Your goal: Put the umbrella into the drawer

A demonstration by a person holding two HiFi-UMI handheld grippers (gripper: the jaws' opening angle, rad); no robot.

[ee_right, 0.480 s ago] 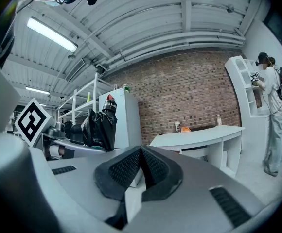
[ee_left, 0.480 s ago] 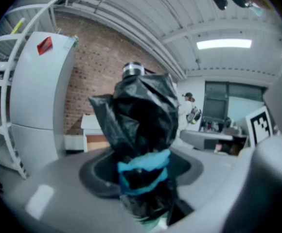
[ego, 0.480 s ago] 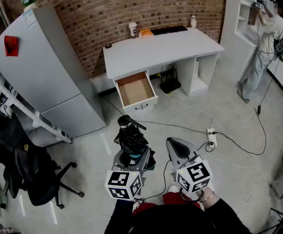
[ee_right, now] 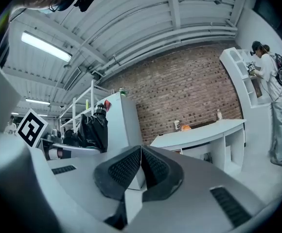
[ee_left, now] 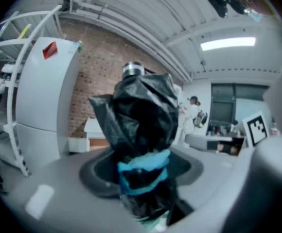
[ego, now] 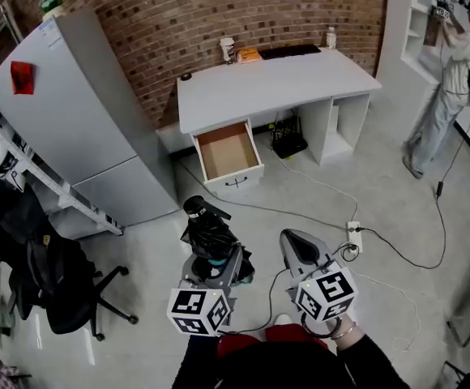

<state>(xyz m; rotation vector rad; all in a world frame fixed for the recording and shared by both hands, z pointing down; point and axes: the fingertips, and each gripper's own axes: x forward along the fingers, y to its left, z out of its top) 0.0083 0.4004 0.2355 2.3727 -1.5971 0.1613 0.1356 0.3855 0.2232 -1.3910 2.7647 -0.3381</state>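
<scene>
left tool (ego: 215, 259): was clamped on the folded black umbrella (ego: 207, 232) around its blue strap (ee_left: 143, 171), with the capped end poking up and forward

right tool (ego: 298, 248): jaws were pressed together with nothing in them, riding just beside the left one

umbrella: was up in the left tool over the floor (ego: 316, 209), well apart from the drawer (ego: 227, 152)

drawer: was already pulled out under the left end of the bench (ego: 275, 83), bare wood bottom showing

done so far: the umbrella was picked up and the drawer was open, so I'd call it roughly halfway

left to do: carry it across, lower it in, let go

fit: probably fine laid lengthwise, but from that far off I honestly couldn't judge it

around: big grey fridge (ego: 65, 112) to the left of the bench, black chair (ego: 53, 286) down in the left corner, a few small bits along the back edge of the bench, a person (ego: 454, 79) busy at the shelves (ego: 421, 23) far right

in the way: nothing stood between the umbrella and the drawer, but a cable (ego: 300, 211) ran across the floor right in front of the drawer to a power strip (ego: 354, 232), so that's the one thing I'd watch on the walk over
</scene>
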